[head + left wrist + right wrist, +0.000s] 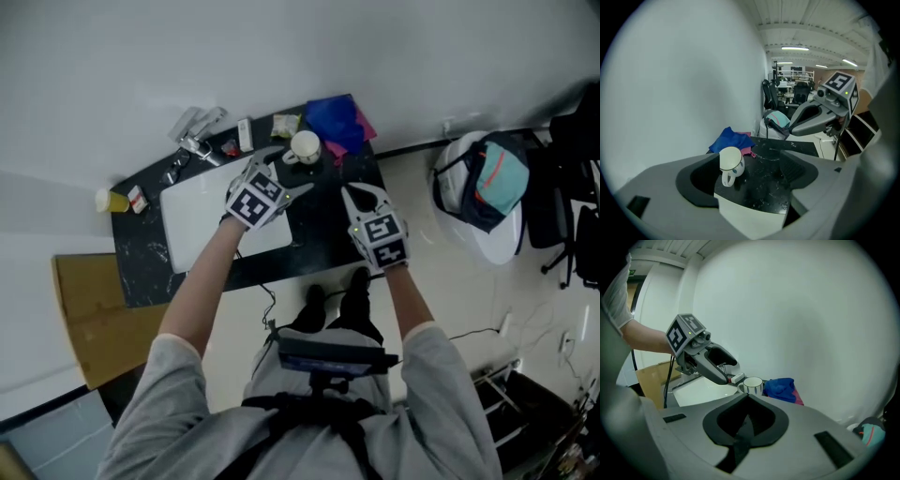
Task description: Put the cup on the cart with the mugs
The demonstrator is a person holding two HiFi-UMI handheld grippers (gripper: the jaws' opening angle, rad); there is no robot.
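A white cup (305, 147) with blue marks stands upright on the black marble counter (328, 230), next to a blue cloth (333, 120). My left gripper (292, 174) points at it from the sink side and is open. In the left gripper view the cup (731, 161) stands at the tips, close to the left finger, handle toward the camera, and no pad presses on it. My right gripper (361, 199) hovers over the counter's front right part, shut and empty. In the right gripper view the cup (752, 384) stands beyond the closed tips (747, 395), beside the left gripper (727, 372).
A white sink (202, 220) with a faucet (197, 145) fills the counter's left half. Small items line the back edge, with a yellow bottle (112, 200) at the left corner. A cardboard box (89, 314) stands on the floor to the left. A bag on a white stool (483, 187) and office chairs stand to the right.
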